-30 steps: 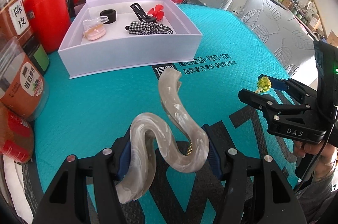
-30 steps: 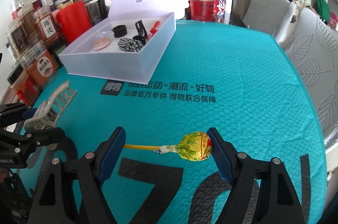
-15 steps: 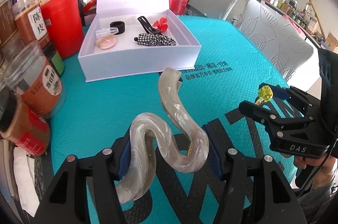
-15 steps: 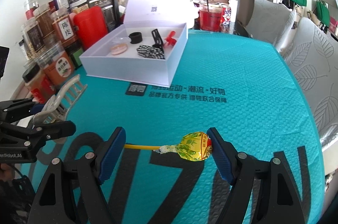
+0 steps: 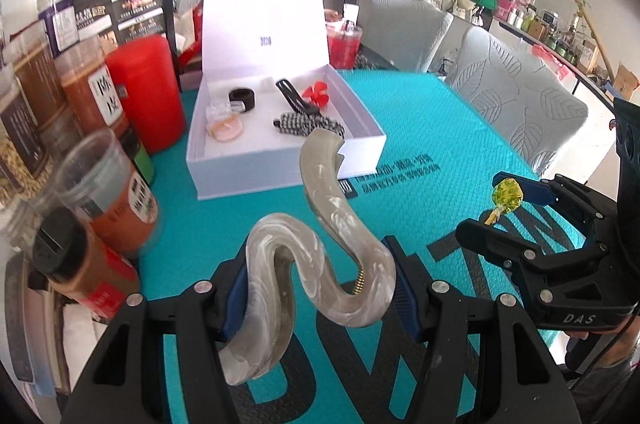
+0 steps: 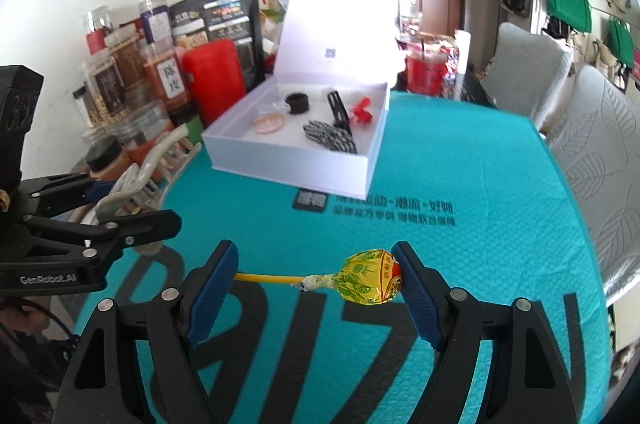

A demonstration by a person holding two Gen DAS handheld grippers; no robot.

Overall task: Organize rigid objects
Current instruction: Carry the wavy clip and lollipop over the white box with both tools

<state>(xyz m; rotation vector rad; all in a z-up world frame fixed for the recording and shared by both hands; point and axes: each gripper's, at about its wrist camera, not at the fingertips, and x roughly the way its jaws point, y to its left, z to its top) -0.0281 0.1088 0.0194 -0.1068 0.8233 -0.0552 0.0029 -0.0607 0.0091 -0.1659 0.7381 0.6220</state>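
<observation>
Gripping a marbled hair claw (image 5: 316, 264) in the left gripper (image 5: 320, 294), above the teal mat (image 5: 420, 128): stiff, glossy, probably slippery. Pinching a lollipop (image 6: 370, 282) end to end in the right gripper (image 6: 316, 288): light, likely brittle; both short of the white box (image 5: 288, 160).

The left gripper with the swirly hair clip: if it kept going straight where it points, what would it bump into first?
Probably the white box. The left gripper, holding the marbled hair clip, points at its near wall, with only teal mat between. Depth is hard to judge; the mat might come first.
</observation>
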